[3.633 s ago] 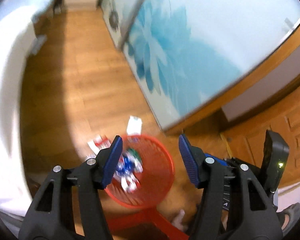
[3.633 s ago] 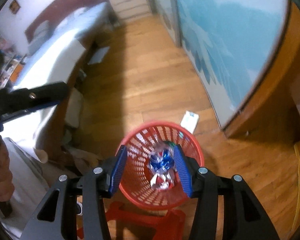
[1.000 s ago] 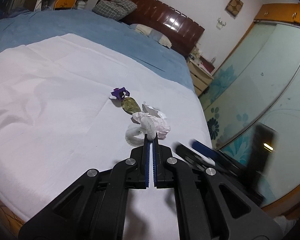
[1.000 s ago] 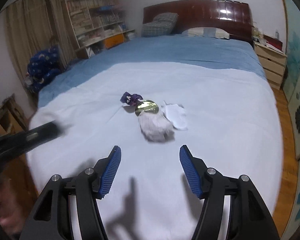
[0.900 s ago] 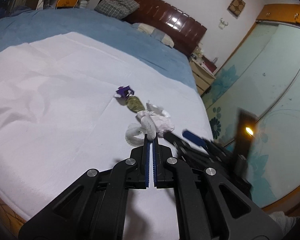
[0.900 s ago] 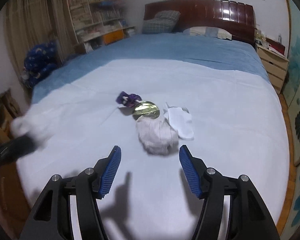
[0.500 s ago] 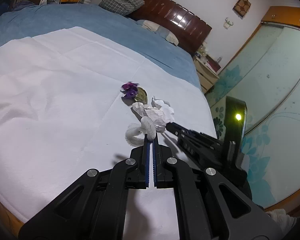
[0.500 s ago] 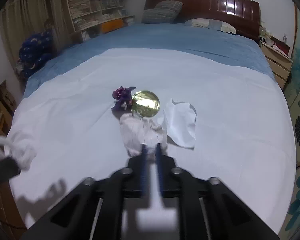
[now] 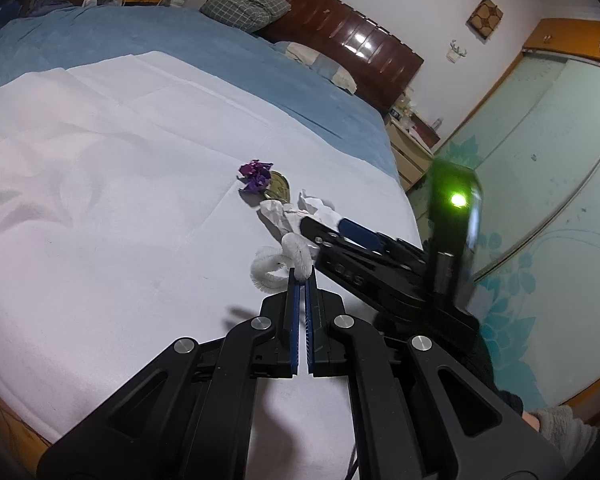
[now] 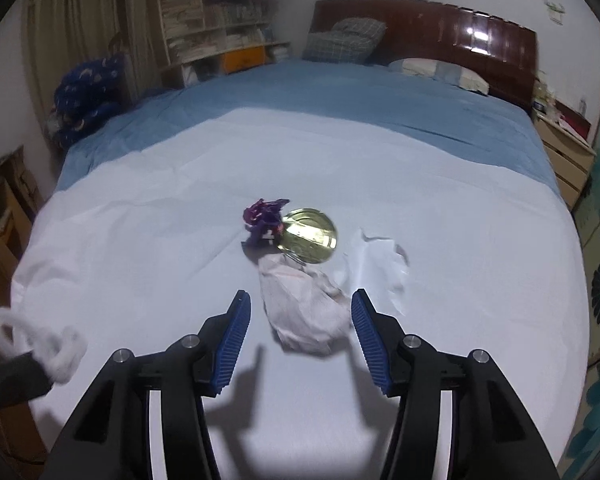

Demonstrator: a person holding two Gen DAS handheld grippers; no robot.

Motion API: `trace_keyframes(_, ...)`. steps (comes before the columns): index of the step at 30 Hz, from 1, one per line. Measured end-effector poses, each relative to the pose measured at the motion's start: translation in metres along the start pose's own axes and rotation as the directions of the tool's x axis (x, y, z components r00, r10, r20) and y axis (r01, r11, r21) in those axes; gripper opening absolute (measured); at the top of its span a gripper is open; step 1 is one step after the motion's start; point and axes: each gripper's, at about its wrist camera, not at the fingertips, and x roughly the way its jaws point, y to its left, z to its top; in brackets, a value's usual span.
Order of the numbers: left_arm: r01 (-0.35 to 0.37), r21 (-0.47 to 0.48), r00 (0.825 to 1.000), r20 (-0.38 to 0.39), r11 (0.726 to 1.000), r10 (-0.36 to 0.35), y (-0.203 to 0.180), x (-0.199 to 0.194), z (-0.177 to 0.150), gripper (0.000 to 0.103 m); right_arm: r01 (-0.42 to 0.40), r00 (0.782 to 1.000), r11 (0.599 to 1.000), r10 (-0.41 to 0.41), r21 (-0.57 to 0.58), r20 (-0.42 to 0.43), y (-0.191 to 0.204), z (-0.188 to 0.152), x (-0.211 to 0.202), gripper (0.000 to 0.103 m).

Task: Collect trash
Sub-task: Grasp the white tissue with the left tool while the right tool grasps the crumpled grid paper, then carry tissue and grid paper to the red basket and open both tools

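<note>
On the white sheet lies a small pile of trash: a purple wrapper, a round gold lid, a flat white paper and a crumpled tissue. My right gripper straddles the tissue. Its jaws are opening and the blue pads stand clear of the tissue on both sides. My left gripper is shut on a white fluffy loop, held above the sheet just short of the pile. The right gripper reaches in from the right in the left wrist view, partly hiding the tissue.
A blue cover spreads beyond the sheet up to a dark wooden headboard with pillows. Bookshelves stand at the back left. A nightstand and floral sliding doors are on the right. The bed's near edge is close.
The right gripper came forward over the pile, closed briefly, and now stands open around the crumpled tissue. The left gripper has kept its hold on the fluffy loop and stayed put.
</note>
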Motion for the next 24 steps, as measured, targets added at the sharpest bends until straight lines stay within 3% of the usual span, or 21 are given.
trace_keyframes(3, 0.000, -0.031, 1.000, -0.022, 1.000, 0.000, 0.009, 0.004, 0.002, 0.002, 0.015, 0.999, 1.000, -0.015, 0.011, -0.045, 0.003, 0.007, 0.019, 0.052)
trace_keyframes(5, 0.007, -0.045, 1.000, -0.024, 0.999, -0.008, 0.013, 0.004, 0.003, 0.002, 0.004, 0.999, 1.000, -0.004, 0.007, -0.051, 0.005, 0.008, 0.022, 0.039)
trace_keyframes(13, 0.009, -0.041, 1.000, -0.007, 0.999, -0.010, 0.009, -0.002, -0.001, 0.002, -0.035, 0.999, 0.999, 0.035, 0.026, 0.002, 0.003, -0.004, -0.003, 0.033)
trace_keyframes(19, -0.011, -0.008, 0.999, 0.032, 1.000, 0.011, 0.000, -0.021, -0.008, 0.002, -0.115, 0.985, 0.989, 0.103, 0.087, 0.135, -0.020, -0.033, -0.120, 0.033)
trace_keyframes(24, 0.010, 0.052, 0.992, 0.122, 0.999, -0.017, -0.040, -0.066, -0.017, 0.002, -0.156, 0.963, 0.978, 0.118, 0.141, 0.243, -0.059, -0.082, -0.262, 0.033)
